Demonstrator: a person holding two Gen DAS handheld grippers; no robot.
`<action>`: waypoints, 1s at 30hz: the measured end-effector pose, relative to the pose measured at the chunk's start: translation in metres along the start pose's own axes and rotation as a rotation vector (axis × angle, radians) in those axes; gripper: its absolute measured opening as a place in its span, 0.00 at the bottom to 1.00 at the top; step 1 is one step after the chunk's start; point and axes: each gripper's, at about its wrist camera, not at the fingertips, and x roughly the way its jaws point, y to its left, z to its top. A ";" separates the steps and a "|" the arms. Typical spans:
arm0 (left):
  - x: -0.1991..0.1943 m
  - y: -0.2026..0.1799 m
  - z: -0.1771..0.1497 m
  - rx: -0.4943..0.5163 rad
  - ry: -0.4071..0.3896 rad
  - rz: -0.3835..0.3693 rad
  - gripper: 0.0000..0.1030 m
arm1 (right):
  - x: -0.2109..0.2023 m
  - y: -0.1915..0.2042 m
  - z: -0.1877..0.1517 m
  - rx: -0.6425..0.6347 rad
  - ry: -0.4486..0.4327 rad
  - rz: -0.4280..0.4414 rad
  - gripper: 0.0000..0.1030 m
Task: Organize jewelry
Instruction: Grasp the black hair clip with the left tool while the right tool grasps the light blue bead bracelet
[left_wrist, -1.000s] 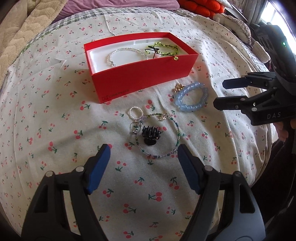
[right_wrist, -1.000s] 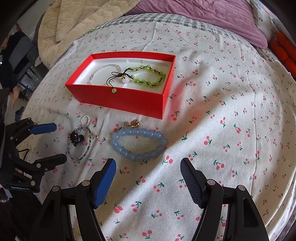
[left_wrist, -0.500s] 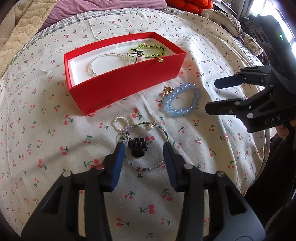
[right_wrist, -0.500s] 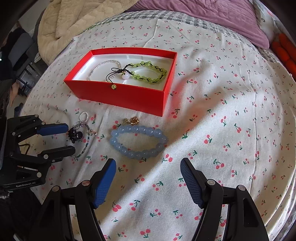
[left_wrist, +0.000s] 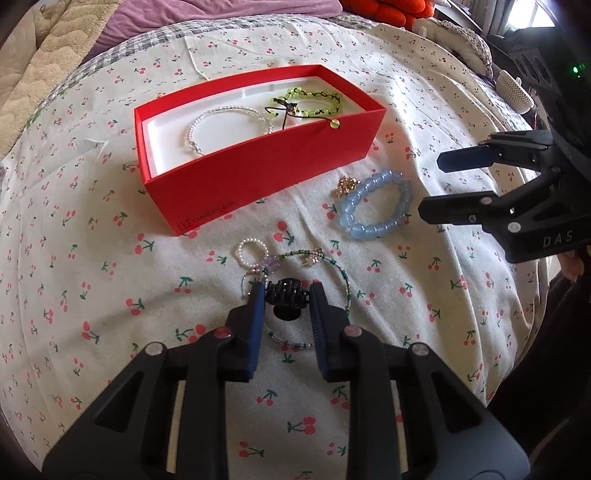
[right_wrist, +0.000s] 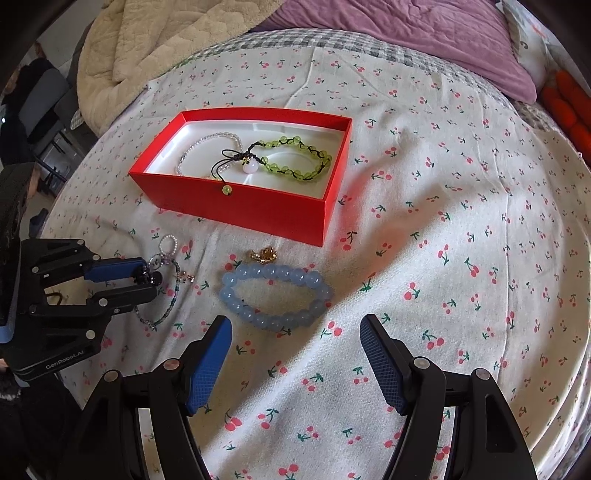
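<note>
The left gripper (left_wrist: 286, 295) points steeply down at the cherry-print bedsheet (left_wrist: 92, 280). Its jaws are closing, with the small black plastic claw hair clip (left_wrist: 287, 294) between the blue pads; the pads sit against the clip's sides, and the clip rests on the sheet. The clip lies inside the loop of a thin green-and-blue seed-bead bracelet (left_wrist: 341, 273), which touches a small white pearl ring (left_wrist: 252, 251).

The right gripper (right_wrist: 295, 332) hangs wide open with nothing between its jaws, just short of the chunky pale-blue glass-bead bracelet (right_wrist: 275, 293). A small gold charm (right_wrist: 264, 254) touches that bracelet on the side toward the box.

The open red cardboard box (right_wrist: 258, 210), white-lined, stands beyond the loose pieces. Inside lie a clear crystal-bead bracelet (left_wrist: 225, 122) and a green bead bracelet on black cord (right_wrist: 295, 158); one cord end with a green bead hangs over the box's near wall.
</note>
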 end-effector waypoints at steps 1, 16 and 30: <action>-0.003 0.001 0.000 -0.009 -0.005 -0.001 0.25 | 0.000 -0.001 0.001 0.000 -0.007 0.004 0.71; -0.018 0.018 -0.004 -0.090 -0.034 0.003 0.25 | 0.030 0.000 0.020 -0.057 -0.003 -0.012 0.47; -0.014 0.024 -0.002 -0.126 -0.017 0.014 0.25 | 0.049 0.011 0.007 -0.138 0.032 -0.079 0.20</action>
